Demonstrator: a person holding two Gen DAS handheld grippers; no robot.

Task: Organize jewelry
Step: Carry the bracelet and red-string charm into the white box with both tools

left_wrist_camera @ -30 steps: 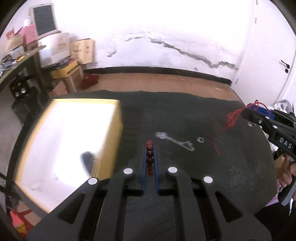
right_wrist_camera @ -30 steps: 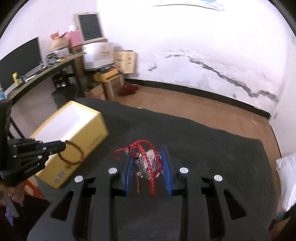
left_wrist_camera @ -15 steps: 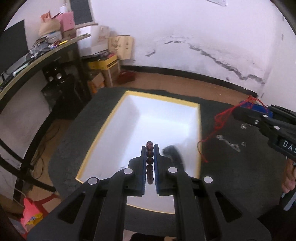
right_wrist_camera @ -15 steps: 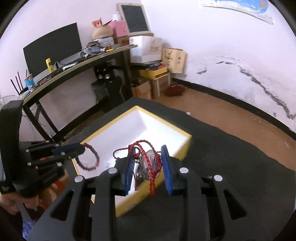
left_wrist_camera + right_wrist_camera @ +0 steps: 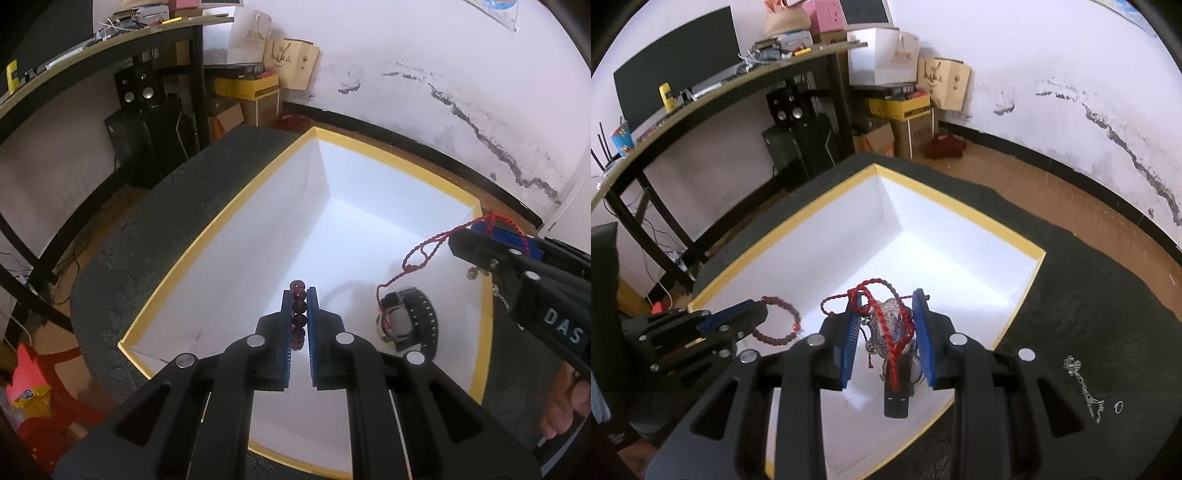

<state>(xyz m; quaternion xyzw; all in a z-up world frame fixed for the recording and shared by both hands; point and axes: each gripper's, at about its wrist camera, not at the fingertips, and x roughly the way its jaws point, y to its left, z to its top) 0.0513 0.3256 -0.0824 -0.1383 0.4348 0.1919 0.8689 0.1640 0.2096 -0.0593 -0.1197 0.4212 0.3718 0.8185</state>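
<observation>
Already, a wristwatch (image 5: 410,319) is seen lying on the white floor of the yellow-rimmed box (image 5: 236,206), so one piece can be judged as put away. Two more pieces are held above the box and are not yet released, and on the dark desk (image 5: 1089,314) to the right of the box a silver chain (image 5: 1084,389) and a small ring (image 5: 1118,407) are left, so the task is judged to be somewhere near its middle.

The left tongs (image 5: 298,308) are closed almost fully, with only a narrow slot between the blue pads, and a bracelet of dark red beads (image 5: 297,314) is pinched in that slot; in the right wrist view its loop is seen hanging free over the box's near left part. The right tongs (image 5: 886,332) are set wider, roughly the width of the bundle between them, and a red braided cord (image 5: 882,317) with a silvery pendant (image 5: 892,326) is gripped there. Loops of the cord spill over the pads and one strand trails down toward the wristwatch; whether it touches the watch cannot be told.

Beyond the box, a cluttered shelf (image 5: 738,79), speakers and cardboard cartons are seen against the cracked white wall.
</observation>
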